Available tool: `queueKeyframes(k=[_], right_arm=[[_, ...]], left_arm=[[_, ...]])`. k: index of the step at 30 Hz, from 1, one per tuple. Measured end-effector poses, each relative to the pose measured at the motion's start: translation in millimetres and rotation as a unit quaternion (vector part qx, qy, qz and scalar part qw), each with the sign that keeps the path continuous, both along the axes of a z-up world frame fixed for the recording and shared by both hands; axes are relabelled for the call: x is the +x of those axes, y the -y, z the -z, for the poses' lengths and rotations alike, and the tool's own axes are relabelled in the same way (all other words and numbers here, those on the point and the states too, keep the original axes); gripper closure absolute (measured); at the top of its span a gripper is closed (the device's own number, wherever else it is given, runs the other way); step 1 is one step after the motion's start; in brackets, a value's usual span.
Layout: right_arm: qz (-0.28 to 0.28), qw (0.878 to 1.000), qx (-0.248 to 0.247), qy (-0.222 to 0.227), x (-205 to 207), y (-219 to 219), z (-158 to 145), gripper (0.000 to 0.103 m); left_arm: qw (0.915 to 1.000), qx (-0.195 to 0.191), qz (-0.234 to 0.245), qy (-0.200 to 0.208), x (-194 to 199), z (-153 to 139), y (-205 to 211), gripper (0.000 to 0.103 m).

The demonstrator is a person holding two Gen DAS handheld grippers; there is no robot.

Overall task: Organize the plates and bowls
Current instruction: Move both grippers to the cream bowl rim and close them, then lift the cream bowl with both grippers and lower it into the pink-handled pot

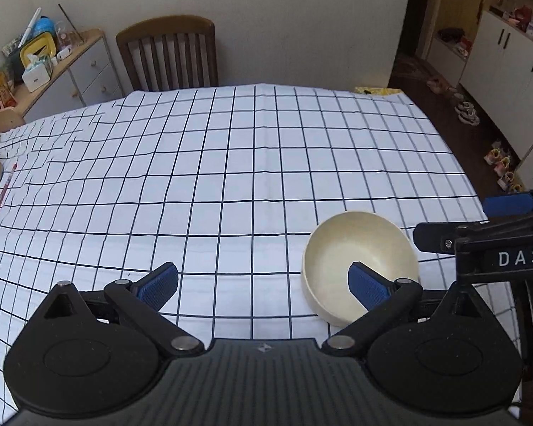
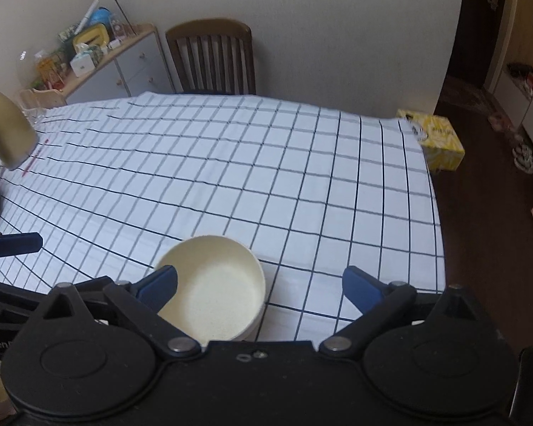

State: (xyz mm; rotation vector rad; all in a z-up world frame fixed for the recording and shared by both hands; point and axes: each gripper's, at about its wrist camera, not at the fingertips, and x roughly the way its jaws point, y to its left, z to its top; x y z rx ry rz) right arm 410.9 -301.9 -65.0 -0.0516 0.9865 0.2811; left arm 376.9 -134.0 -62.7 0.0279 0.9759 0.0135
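Observation:
A cream bowl point(image 1: 359, 252) sits upright on the checked tablecloth near the table's front right edge. It also shows in the right wrist view point(image 2: 220, 284). My left gripper point(image 1: 263, 284) is open and empty, above the cloth, its right finger over the bowl's near rim. My right gripper point(image 2: 259, 284) is open and empty, its left finger over the bowl's left rim. The right gripper point(image 1: 479, 223) also shows at the right edge of the left wrist view. No plates are in view.
A wooden chair point(image 1: 168, 55) stands at the table's far edge. A red pen point(image 1: 4, 190) and a gold kettle point(image 2: 7, 129) are at the left. A yellow tissue box point(image 2: 435, 138) sits at the far right corner. A cluttered sideboard point(image 1: 64, 67) stands at the back left.

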Motion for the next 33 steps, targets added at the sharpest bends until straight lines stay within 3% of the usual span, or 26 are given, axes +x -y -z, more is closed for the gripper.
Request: queueKeyframes(k=[6,8,11,13,19,27,30,33], right_arm=[[0.006,0.998,0.006,-0.067,29,3,29,0.018],[0.009,0.996,0.008,-0.086,36,3,38,0.025],[0.012,0.994,0.008,-0.106,44,2,50,0.032],[0.010,0.994,0.008,-0.111,46,0,54,0.042],[-0.004,0.993,-0.002,-0.115,48,-8,60,0.062],[-0.009,0.993,-0.020,-0.119,47,-13,66,0.088],[-0.014,0.992,-0.018,-0.120,44,-15,67,0.097],[-0.016,0.993,-0.028,-0.114,40,-18,65,0.098]], left_arm=[[0.9974,-0.037,-0.032,-0.053,25,34,-5,0.001],[0.9961,-0.043,-0.037,-0.068,29,44,-6,0.006],[0.9939,-0.051,-0.044,-0.087,33,55,-6,0.024],[0.9920,-0.060,-0.047,-0.101,34,60,-7,0.038],[0.9895,-0.076,-0.043,-0.116,39,67,-2,0.065],[0.9890,-0.074,-0.035,-0.123,53,70,24,0.091],[0.9890,-0.073,-0.033,-0.124,60,73,35,0.096],[0.9901,-0.066,-0.029,-0.121,67,74,47,0.097]])
